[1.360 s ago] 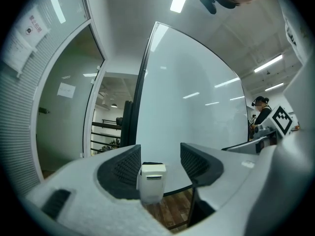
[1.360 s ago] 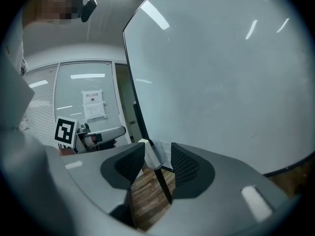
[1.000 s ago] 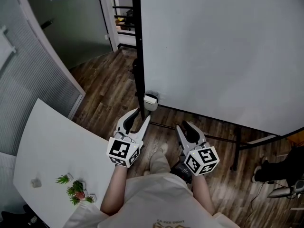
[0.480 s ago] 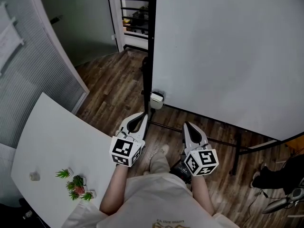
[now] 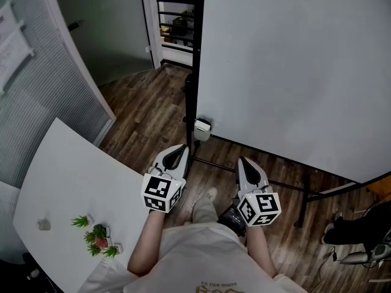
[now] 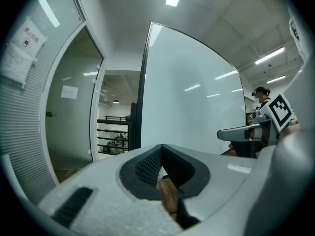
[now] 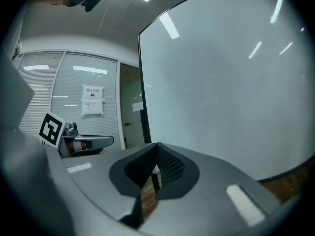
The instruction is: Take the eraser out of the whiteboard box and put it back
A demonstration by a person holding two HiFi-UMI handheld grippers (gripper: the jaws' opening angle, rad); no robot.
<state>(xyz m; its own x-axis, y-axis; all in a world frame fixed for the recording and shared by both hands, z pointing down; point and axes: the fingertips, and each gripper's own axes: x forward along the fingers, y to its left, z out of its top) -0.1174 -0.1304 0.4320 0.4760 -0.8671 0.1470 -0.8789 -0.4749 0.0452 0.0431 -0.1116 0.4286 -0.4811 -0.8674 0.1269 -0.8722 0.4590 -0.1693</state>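
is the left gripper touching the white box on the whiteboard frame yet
Apart. The head view shows a clear gap between the left gripper, its tips closed, and the white box at the whiteboard frame's lower corner.

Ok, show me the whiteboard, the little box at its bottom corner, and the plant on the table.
whiteboard [image 5: 293, 66], head view, middle of its blank white face.
whiteboard box [image 5: 202, 128], head view, its white front wall.
plant [image 5: 98, 232], head view, its green leaves.

2 grippers (left gripper [image 5: 181, 148], right gripper [image 5: 243, 160]), 1 whiteboard [image 5: 293, 72], 1 whiteboard box [image 5: 202, 129], 1 white table [image 5: 67, 182]
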